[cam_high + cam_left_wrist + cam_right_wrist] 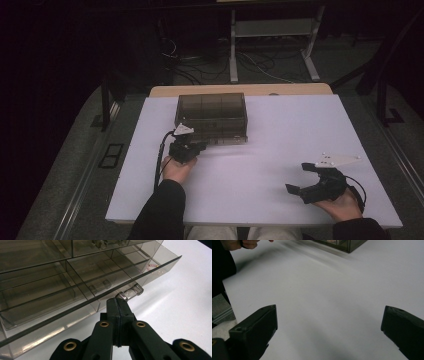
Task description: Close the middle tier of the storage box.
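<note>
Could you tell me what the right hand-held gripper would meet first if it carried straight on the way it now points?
Probably nothing soon: the right hand-held gripper, jaws wide open, faces bare white table. The smoky plastic organiser box lies far ahead, slightly off line; depth is unclear.

High view dim; surroundings near black, white bench (280, 150) only lit area. Right gripper view: far bench streaked with motion blur, soft shadows below. Left gripper view sharp; pale glare on smoky box (75, 282) edges.
</note>
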